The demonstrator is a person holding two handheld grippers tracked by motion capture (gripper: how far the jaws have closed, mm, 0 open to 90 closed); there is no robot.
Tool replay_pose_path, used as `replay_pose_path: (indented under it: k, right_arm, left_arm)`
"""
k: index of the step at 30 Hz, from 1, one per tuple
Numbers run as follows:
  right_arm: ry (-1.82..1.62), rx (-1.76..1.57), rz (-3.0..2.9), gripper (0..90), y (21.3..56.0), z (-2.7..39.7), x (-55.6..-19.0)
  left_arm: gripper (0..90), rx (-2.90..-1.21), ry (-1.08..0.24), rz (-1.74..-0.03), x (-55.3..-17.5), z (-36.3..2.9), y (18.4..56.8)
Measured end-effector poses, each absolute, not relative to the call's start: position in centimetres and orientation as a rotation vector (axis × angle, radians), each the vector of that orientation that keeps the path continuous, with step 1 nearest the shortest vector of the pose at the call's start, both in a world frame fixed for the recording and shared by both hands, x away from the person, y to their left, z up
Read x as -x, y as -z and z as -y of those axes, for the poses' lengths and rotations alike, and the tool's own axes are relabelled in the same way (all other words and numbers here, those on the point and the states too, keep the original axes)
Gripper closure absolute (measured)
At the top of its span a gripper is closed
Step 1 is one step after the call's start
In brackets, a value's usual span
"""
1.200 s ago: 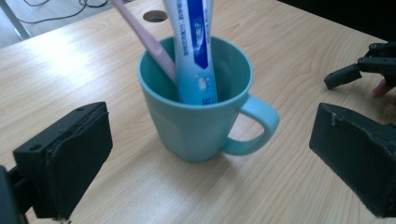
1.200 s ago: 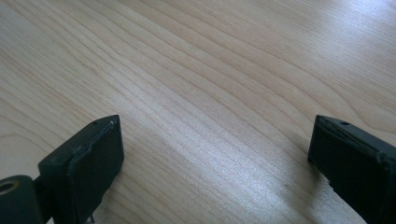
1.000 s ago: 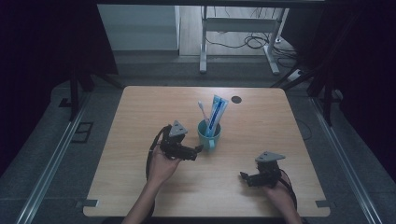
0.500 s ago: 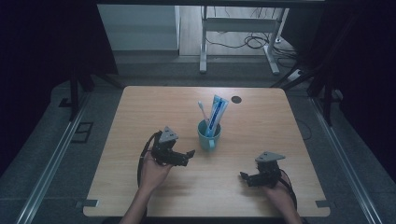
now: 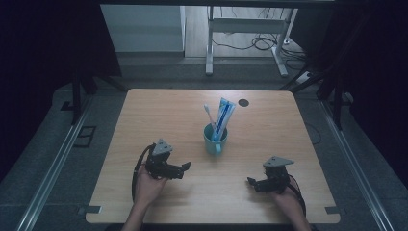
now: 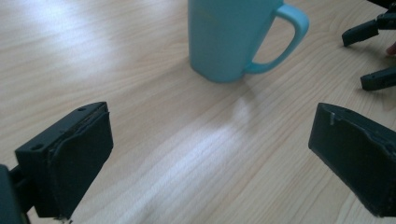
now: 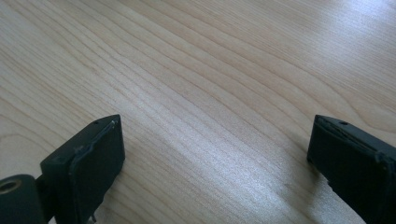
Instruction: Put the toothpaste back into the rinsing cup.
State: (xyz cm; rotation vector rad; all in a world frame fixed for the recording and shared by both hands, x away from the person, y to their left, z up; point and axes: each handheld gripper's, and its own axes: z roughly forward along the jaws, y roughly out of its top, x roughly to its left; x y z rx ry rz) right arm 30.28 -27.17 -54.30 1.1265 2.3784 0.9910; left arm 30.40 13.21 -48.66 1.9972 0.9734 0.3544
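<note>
Two tools, jaws apart and empty: the left tool (image 5: 185,169) has drawn back to seven o'clock of the teal mug (image 5: 214,139) holding toothbrush (image 5: 208,115) and toothpaste (image 5: 223,117), suggesting placement done.

A light teal mug (image 5: 214,140) stands ahead of the left gripper (image 5: 183,169) on a pale wood table (image 5: 159,110) whose honey-coloured grain runs in long wavy streaks. Rising from the mug are a white toothbrush (image 5: 208,115) and a toothpaste tube (image 5: 223,117) in blue and white. Both the left gripper and the right gripper (image 5: 251,182) are black, each topped with a grey three-cornered plate. Far beyond the mug, a small dark round spot (image 5: 244,102) marks the wood. In the left gripper view the mug (image 6: 233,37) shows the same plain teal, unpatterned, handle included.
</note>
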Motion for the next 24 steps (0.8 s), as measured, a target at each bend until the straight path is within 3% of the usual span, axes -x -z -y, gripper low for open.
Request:
replay_pose_path:
  k: [24]
  right_arm:
    - [-0.991,-1.127,-2.378,3.9,54.3,27.2,-30.3]
  left_arm:
    - [0.8,-2.057,-0.344,-1.022,-28.7,-13.5,52.2]
